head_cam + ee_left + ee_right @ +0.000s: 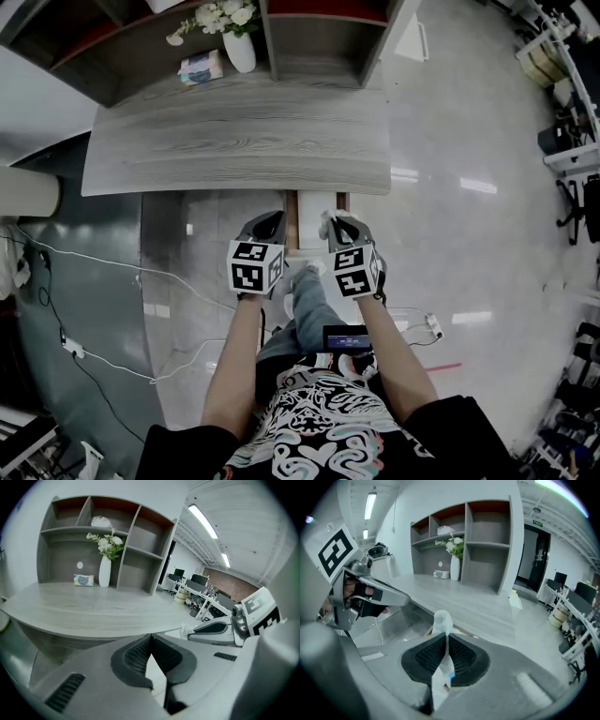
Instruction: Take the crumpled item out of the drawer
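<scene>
Our right gripper point(444, 638) pinches the crumpled item point(439, 620); we should lift it straight clear of the centre-frame drawer point(292, 225), left gripper point(150, 638) closed, empty

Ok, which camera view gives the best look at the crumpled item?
The right gripper view: the white crumpled item is pinched between the right gripper's jaws, its top poking above them. The head view shows only a small white bit at that gripper's tip, and the left gripper view shows a tiny sliver.

Side by side, angled downward: the left hand-held gripper point(270, 219) has its jaws together and empty; the right hand-held gripper point(336, 223) pinches a crumpled item point(442, 619).
</scene>
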`<action>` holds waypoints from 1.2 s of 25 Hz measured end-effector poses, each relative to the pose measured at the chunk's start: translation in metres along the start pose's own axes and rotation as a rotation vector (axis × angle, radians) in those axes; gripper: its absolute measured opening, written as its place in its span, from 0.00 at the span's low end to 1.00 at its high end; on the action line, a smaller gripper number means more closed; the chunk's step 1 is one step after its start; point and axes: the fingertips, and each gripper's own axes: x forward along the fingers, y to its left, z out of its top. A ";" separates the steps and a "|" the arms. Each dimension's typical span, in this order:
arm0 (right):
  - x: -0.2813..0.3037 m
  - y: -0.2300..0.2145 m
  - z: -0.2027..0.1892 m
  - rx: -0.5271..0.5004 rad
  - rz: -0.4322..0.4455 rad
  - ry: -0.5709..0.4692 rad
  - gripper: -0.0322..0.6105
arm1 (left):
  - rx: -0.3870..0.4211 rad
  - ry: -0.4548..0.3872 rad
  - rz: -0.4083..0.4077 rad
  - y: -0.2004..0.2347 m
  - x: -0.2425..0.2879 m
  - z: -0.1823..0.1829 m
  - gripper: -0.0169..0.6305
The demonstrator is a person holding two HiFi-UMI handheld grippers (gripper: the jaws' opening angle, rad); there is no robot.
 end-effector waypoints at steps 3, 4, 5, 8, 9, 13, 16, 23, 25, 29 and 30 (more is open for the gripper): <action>-0.020 -0.005 0.014 0.024 -0.023 -0.063 0.09 | 0.022 -0.053 -0.004 -0.010 -0.014 0.017 0.04; -0.028 -0.005 0.019 0.029 -0.030 -0.084 0.09 | 0.029 -0.071 -0.006 -0.013 -0.019 0.023 0.04; -0.036 -0.005 0.023 0.036 -0.039 -0.103 0.09 | 0.038 -0.088 -0.007 -0.015 -0.025 0.028 0.04; -0.064 -0.008 0.035 0.080 -0.071 -0.162 0.09 | 0.066 -0.143 -0.004 -0.025 -0.044 0.043 0.04; -0.072 -0.010 0.038 0.092 -0.082 -0.183 0.09 | 0.072 -0.166 -0.003 -0.028 -0.050 0.049 0.04; -0.105 -0.009 0.055 0.111 -0.111 -0.286 0.09 | 0.071 -0.264 -0.007 -0.041 -0.081 0.069 0.04; -0.131 -0.006 0.062 0.130 -0.132 -0.353 0.09 | 0.088 -0.320 -0.015 -0.052 -0.106 0.082 0.04; -0.180 -0.008 0.081 0.139 -0.168 -0.481 0.09 | 0.154 -0.453 -0.007 -0.070 -0.150 0.117 0.04; -0.189 -0.008 0.085 0.146 -0.170 -0.507 0.09 | 0.172 -0.473 -0.007 -0.074 -0.155 0.121 0.04; -0.200 -0.008 0.086 0.160 -0.182 -0.539 0.09 | 0.177 -0.491 -0.018 -0.080 -0.161 0.119 0.04; -0.201 -0.007 0.084 0.161 -0.184 -0.540 0.09 | 0.175 -0.491 -0.021 -0.080 -0.162 0.117 0.04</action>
